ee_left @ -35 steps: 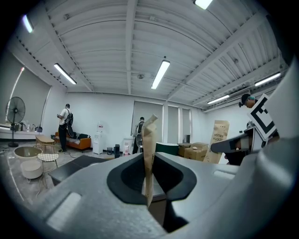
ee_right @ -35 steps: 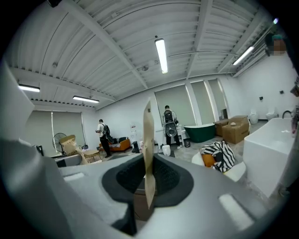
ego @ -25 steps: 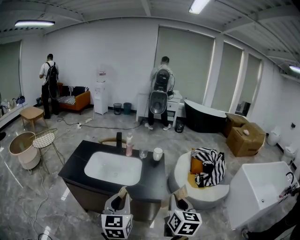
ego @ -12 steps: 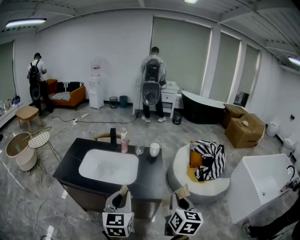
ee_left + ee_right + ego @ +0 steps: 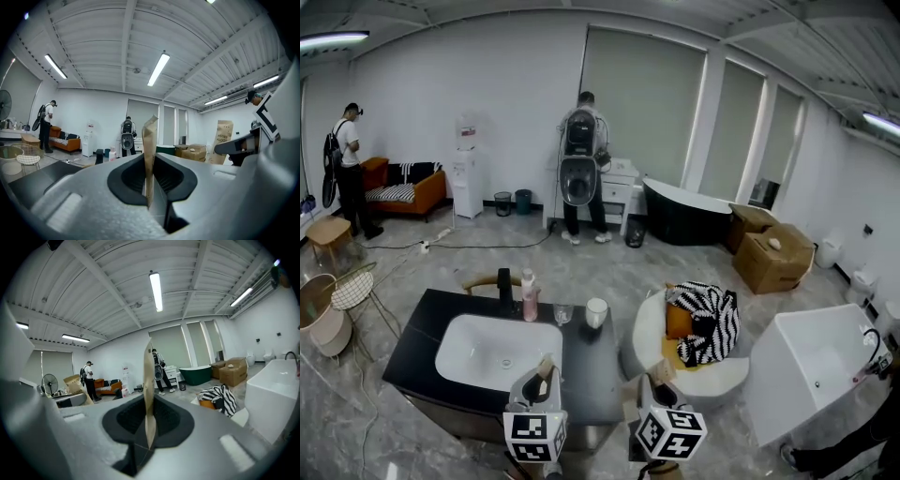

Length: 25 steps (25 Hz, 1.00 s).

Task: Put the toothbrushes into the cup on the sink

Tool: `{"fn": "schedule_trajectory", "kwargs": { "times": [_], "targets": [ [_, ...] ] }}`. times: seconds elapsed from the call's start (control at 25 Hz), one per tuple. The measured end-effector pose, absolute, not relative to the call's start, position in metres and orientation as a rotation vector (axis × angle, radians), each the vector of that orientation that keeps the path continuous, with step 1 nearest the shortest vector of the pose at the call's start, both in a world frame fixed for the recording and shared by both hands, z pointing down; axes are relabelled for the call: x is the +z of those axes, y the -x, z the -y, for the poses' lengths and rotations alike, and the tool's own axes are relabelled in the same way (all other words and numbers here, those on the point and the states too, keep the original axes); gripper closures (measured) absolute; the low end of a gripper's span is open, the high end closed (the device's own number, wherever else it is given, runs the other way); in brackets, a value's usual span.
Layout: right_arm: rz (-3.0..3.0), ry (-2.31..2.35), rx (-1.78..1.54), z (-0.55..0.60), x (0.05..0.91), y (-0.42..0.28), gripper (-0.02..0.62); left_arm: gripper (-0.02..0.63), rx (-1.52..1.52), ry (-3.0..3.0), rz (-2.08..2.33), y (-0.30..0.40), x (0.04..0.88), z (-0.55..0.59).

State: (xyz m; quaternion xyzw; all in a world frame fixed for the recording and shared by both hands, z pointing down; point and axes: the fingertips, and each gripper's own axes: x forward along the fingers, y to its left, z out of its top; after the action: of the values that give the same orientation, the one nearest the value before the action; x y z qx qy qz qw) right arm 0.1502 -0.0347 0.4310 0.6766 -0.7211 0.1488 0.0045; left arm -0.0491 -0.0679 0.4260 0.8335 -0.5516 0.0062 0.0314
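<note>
Kraft box (image 5: 225, 140) — print apparently "TOOTH BRUSH"

The dark desk (image 5: 592, 370) holds a white basin (image 5: 478, 347); along its far edge stand a black tap (image 5: 504, 284), pink bottle (image 5: 529, 300), glass (image 5: 563, 315) and white cup (image 5: 596, 312).

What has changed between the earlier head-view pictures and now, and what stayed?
The whole room has slid left in the head view: the sink counter, cup and person at the far wall sit further left, so the wearer moved. Nothing was grasped or released. The left gripper stays shut on the left toothbrush packet, the right gripper on the right toothbrush packet. The cup keeps its spot on the counter.
</note>
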Motion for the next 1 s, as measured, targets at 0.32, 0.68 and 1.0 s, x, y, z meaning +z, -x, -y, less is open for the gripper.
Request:
{"fn": "schedule_trajectory", "kwargs": {
  "times": [0.32,0.68,1.0],
  "targets": [
    [2.234,-2.079,0.423,0.103,0.418,-0.13,0.548,0.565,-0.026,-2.513,1.689,0.07,0.422,0.146],
    [2.224,-2.096,0.406,0.182,0.405,-0.117,0.546,0.565,-0.068,-2.508,1.66,0.091,0.419,0.22],
    [2.176,-2.141,0.456,0.221,0.419,-0.124,0.546,0.565,-0.034,-2.514,1.622,0.091,0.432,0.265]
  ]
}}
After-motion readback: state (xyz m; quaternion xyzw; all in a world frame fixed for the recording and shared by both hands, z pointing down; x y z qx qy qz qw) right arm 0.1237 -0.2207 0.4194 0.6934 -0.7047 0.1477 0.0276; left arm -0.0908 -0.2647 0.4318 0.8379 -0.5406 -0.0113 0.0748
